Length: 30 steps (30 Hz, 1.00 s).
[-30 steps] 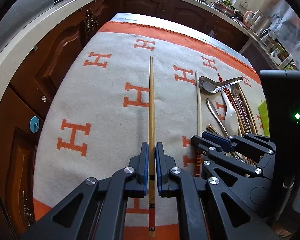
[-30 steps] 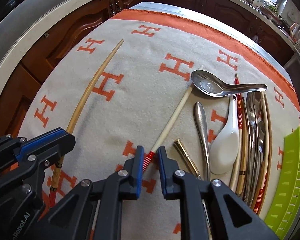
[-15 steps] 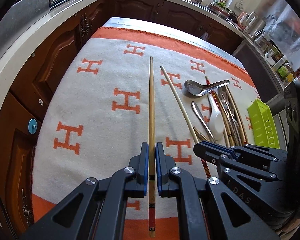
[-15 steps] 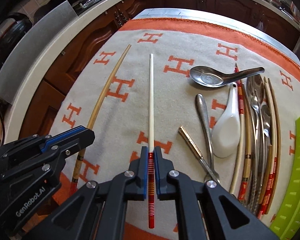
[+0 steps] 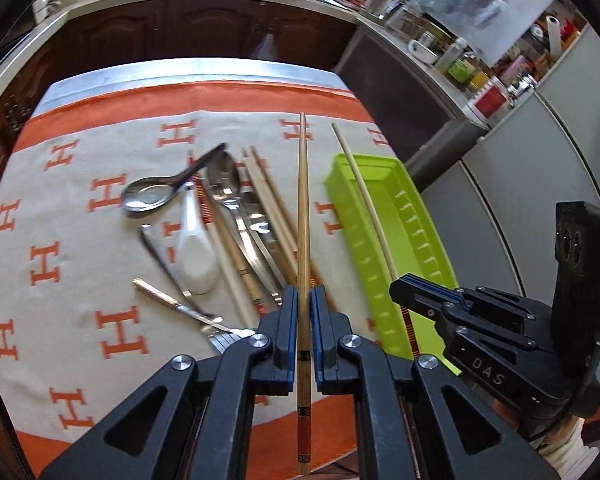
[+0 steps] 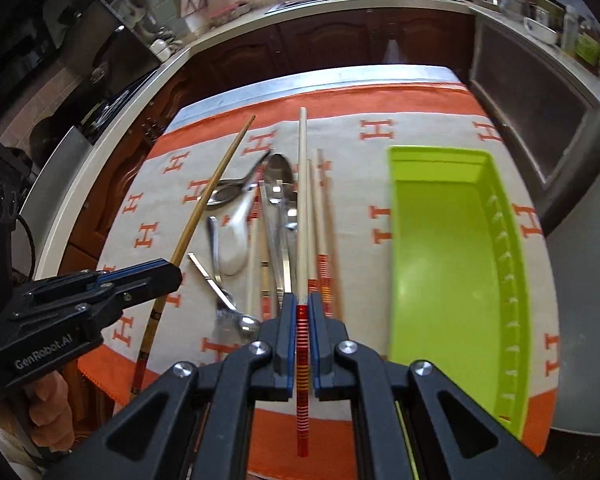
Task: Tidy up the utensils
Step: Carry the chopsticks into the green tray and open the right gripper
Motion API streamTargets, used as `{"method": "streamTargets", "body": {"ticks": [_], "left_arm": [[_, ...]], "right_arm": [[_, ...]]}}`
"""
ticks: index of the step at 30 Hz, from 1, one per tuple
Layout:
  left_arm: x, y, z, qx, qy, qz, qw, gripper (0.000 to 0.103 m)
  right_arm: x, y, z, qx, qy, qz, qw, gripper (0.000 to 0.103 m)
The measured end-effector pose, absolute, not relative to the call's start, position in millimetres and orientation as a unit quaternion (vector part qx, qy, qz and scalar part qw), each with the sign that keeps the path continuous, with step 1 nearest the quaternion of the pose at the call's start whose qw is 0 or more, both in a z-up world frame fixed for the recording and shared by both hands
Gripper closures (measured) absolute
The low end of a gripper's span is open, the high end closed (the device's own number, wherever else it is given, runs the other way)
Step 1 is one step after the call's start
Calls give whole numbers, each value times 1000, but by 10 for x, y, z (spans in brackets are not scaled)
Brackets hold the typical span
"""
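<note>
My left gripper [image 5: 304, 300] is shut on a tan bamboo chopstick [image 5: 303, 208] and holds it in the air over the utensil pile. My right gripper [image 6: 303, 308] is shut on a white chopstick with a red striped end [image 6: 302, 208], also lifted. In the left wrist view the white chopstick [image 5: 364, 200] hangs over the lime green tray [image 5: 404, 248]; the right gripper [image 5: 412, 292] sits at the tray's near end. In the right wrist view the green tray [image 6: 432, 260] lies empty to the right, and the left gripper [image 6: 168, 276] with its bamboo chopstick [image 6: 204, 204] is at the left.
A pile of utensils lies on the orange and cream H-pattern cloth [image 5: 72, 288]: a steel soup spoon [image 5: 148, 196], a white ceramic spoon [image 5: 196, 256], steel spoons and forks [image 6: 278, 216] and several chopsticks [image 5: 268, 200]. Dark wooden cabinets and a counter stand behind the table.
Both grippers have swung to the right with their chopsticks. They were over the bare cloth on the left; now they hang over the utensil pile and the green tray.
</note>
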<state>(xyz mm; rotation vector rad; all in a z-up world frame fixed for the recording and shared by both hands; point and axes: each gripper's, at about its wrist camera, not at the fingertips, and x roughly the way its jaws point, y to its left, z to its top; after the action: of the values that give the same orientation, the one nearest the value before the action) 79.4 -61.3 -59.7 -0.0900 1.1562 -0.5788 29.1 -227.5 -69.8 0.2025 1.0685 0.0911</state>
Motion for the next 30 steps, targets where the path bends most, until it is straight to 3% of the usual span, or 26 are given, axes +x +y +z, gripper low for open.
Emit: {"method": "streamTargets", "body": {"ticks": [9, 12, 14, 17, 23, 30], "left_arm": [[826, -1754, -783, -21, 569, -324, 756, 98], [832, -1941, -926, -5, 580, -321, 749, 83], [820, -1957, -969, 4, 580, -307, 754, 60], [814, -1845, -960, 4, 565, -288, 773, 40], [849, -1397, -838, 6, 524, -255, 813, 29], [921, -788, -796, 24, 526, -187, 829, 30]], "right_arm": [[196, -2963, -963, 120, 528, -14, 841, 97], [196, -3098, -1006, 129, 526, -29, 840, 96], [198, -3160, -1012, 130, 521, -41, 843, 95], [195, -3273, -1029, 119, 512, -70, 848, 87], [222, -3337, -1107, 138, 514, -64, 844, 85], [176, -3376, -1007, 127, 492, -88, 857, 85]]}}
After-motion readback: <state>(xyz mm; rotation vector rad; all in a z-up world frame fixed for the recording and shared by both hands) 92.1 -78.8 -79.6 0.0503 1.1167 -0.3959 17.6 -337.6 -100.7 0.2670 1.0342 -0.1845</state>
